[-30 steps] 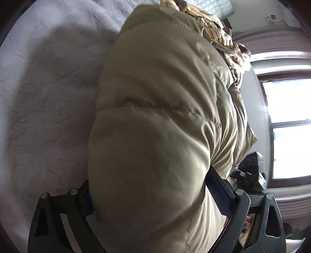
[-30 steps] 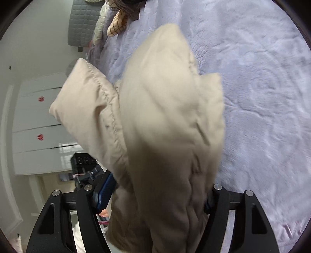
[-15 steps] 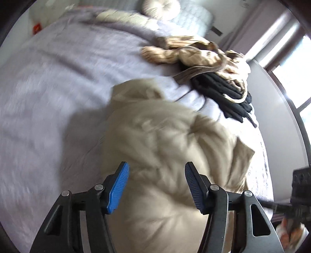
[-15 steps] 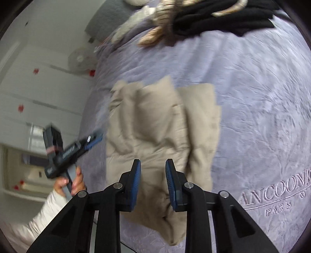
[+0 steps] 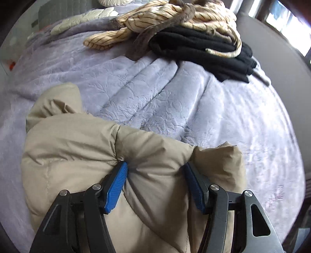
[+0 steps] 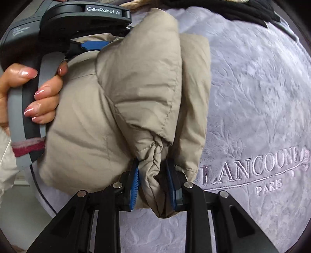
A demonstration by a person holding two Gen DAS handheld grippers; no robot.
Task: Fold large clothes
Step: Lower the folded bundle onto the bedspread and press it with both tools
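Across the lower half of the left wrist view, a beige padded jacket (image 5: 81, 155) lies bundled on a lilac bedspread (image 5: 175, 101). Left gripper (image 5: 155, 184): jaws about half apart, pads pressed into a thick roll of the padding, so the roll is gripped. Right gripper (image 6: 153, 183): jaws narrow and closing further, pinching the gathered cuff of a sleeve (image 6: 153, 153) at lower centre of the right wrist view. In that view the left gripper (image 6: 93, 44) appears at upper left, held by a hand (image 6: 35, 93), biting the far edge of the same bundle.

Handling, as a judgement: the jacket looks light, soft and springy; its smooth shell is likely to slide, and trapped air will push folds back open. Thick quilted rolls need a wide hold; seams, cuffs and hems give firmer purchase than the puffed panels.

At the top of the left wrist view, a heap of other clothes: a striped tan garment (image 5: 155, 17) over a black garment (image 5: 204, 50), well apart from the jacket. No containers are visible; embroidered lettering (image 6: 252, 165) marks the bedspread at lower right.
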